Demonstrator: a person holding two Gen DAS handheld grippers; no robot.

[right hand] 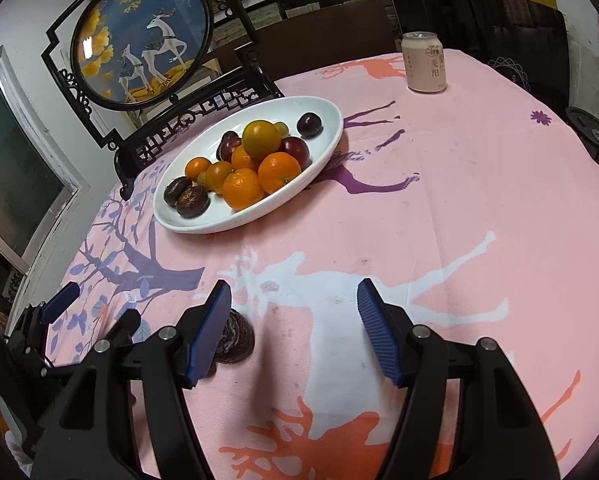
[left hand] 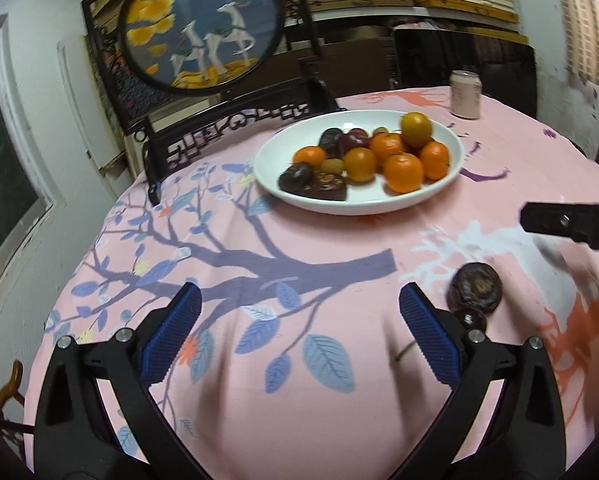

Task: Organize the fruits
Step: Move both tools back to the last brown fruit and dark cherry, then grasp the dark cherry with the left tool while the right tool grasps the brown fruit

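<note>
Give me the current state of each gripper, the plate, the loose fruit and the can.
Left gripper: open, empty.
Right gripper: open, empty.
White plate: upright, loaded with oranges and dark fruits.
Dark fruit: loose on the tablecloth, outside the plate.
Can: upright; whether opened, cannot tell.

fruits [right hand: 243, 164] in bowl [right hand: 319, 108], can [right hand: 424, 62] behind

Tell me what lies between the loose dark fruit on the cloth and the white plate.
Only bare pink tablecloth lies between the dark fruit and the white plate; the right wrist view shows it best, the left agrees.
</note>
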